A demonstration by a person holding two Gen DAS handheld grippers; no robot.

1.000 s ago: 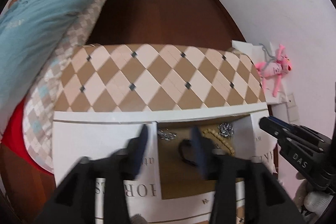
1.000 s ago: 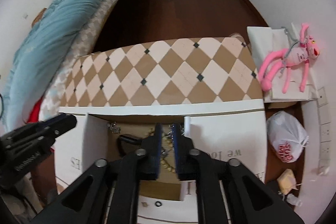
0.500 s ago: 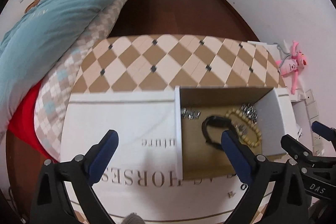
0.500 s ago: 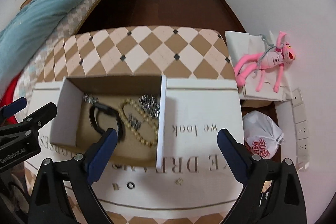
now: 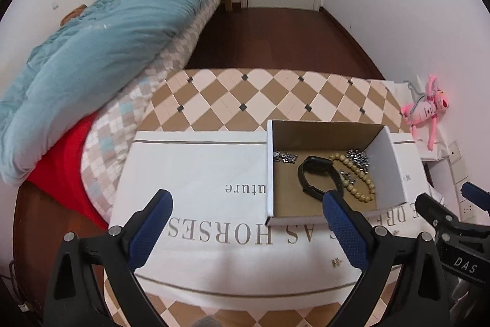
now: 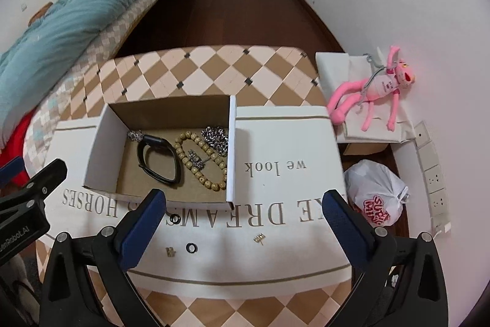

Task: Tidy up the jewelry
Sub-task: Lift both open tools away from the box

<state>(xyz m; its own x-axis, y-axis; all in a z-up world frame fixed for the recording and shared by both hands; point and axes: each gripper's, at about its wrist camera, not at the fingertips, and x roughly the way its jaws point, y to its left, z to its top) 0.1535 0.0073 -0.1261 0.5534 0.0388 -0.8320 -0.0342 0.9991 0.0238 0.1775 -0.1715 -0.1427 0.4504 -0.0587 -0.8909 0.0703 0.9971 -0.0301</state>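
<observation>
An open cardboard box point(image 6: 101, 140) point(image 5: 390, 164) stands on a white printed cloth point(image 6: 275, 173) point(image 5: 199, 173). In it lie a black band point(image 6: 159, 158) point(image 5: 318, 176), a wooden bead bracelet point(image 6: 199, 158) point(image 5: 355, 180), a silver chain point(image 6: 217, 138) point(image 5: 358, 157) and a smaller silver piece point(image 6: 134, 135) point(image 5: 284, 157). On the cloth in front lie two black rings point(image 6: 191, 247), a gold stud point(image 6: 258, 238) and a gold clip point(image 6: 170, 251) point(image 5: 336, 263). My left gripper point(image 5: 248, 229) and right gripper point(image 6: 245, 226) are wide open, empty, held above the cloth's near side.
The cloth covers a table with a diamond-pattern top point(image 6: 214, 69). A bed with a teal duvet point(image 5: 92, 51) is at the left. A pink plush toy point(image 6: 376, 88) lies on white boxes at the right, with a white plastic bag point(image 6: 376, 195) on the floor.
Both grippers have pulled back and up from the box and opened wide. The right gripper was shut over the box one second ago; now it is open.
</observation>
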